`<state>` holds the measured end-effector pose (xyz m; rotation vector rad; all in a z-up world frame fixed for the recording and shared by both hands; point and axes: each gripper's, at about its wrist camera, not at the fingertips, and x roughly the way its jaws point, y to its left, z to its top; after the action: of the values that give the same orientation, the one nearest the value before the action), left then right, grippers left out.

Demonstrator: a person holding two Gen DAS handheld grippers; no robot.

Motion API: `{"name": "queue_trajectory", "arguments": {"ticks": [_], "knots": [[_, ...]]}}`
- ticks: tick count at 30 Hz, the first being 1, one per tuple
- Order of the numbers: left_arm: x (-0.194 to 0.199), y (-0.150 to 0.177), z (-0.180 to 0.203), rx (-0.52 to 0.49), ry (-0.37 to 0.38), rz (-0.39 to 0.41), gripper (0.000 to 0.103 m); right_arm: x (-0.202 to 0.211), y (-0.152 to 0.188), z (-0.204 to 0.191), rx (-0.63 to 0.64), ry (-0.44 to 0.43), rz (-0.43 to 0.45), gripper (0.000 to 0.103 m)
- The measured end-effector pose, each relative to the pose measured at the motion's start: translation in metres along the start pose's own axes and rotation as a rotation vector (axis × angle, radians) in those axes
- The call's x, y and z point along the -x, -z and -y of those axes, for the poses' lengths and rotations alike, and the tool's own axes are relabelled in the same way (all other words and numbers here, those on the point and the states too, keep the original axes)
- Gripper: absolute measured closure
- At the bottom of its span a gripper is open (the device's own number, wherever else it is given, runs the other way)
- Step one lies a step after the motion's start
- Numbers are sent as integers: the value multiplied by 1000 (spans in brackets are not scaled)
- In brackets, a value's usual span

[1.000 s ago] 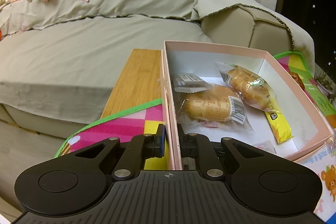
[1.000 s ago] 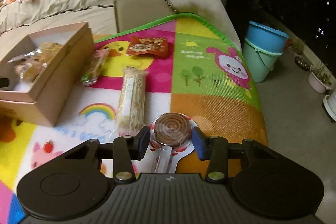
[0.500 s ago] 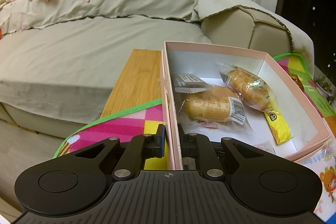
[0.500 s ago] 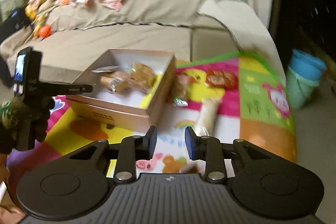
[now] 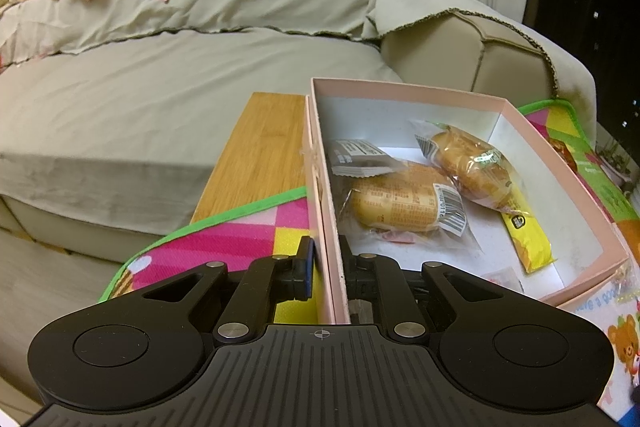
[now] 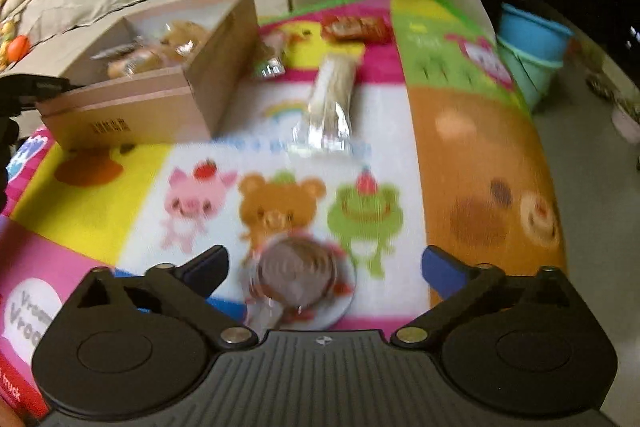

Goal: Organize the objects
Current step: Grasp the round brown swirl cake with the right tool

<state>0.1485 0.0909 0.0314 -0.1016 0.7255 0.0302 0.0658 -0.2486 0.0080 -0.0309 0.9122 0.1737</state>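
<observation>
Pinching the pink box (image 5: 416,95) wall with my left gripper (image 5: 326,259), wrapped buns (image 5: 404,205) lying inside.
My right gripper (image 6: 324,263) has just been opening and now gapes wide around the wrapped swirl lollipop (image 6: 298,273), pads clear of it, above the cartoon play mat (image 6: 480,155).

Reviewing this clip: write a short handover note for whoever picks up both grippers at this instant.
Left gripper: shut on the near wall of the pink box, steadying it.
Right gripper: jaws have just been opening and now stand wide; the spiral lollipop lies between them on the play mat, not gripped.
Done: two bread rolls, a grey packet and a yellow stick pack are in the box.
Left: lollipop, long biscuit pack, red snack bag and a small wrapped item beside the box remain on the mat.
</observation>
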Motion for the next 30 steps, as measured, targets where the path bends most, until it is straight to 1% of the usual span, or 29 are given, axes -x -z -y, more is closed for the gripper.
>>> {"name": "queue_trajectory", "arguments": {"ticks": [1,3,6,12,15,17,18,19,20,22,23,26,28,30], "knots": [[0,0,0,2,0,0,90,-1,6,-3,0,13,12,0],[0,0,0,1,1,-1,90,2,15,-9,4,49,63,0],[0,1,0,3,1,-2,90,1,20,-10,-46,76,105,0],[1,1,0,9,1,0,90,-2,10,-9,-57,74,54,0],[1,1,0,7,0,-1,90,-2,14,-10,-47,80,75,0],[1,1,0,7,0,-1,90,1,17,-12,-38,68,87,1],[0,1,0,7,-1,-1,90,3,18,-14,-28,56,93,4],[0,2,0,8,-1,-1,90,6,20,-17,-15,42,99,11],[1,2,0,8,0,-1,90,8,22,-20,4,30,101,13],[1,1,0,8,0,0,90,12,25,-29,47,27,106,21],[1,1,0,7,0,-1,90,13,25,-31,60,28,110,23],[1,1,0,7,0,-1,90,15,23,-35,78,19,102,34],[1,1,0,9,0,-1,90,17,21,-37,94,10,96,52],[1,1,0,8,0,0,90,18,19,-39,103,4,91,53]]}}
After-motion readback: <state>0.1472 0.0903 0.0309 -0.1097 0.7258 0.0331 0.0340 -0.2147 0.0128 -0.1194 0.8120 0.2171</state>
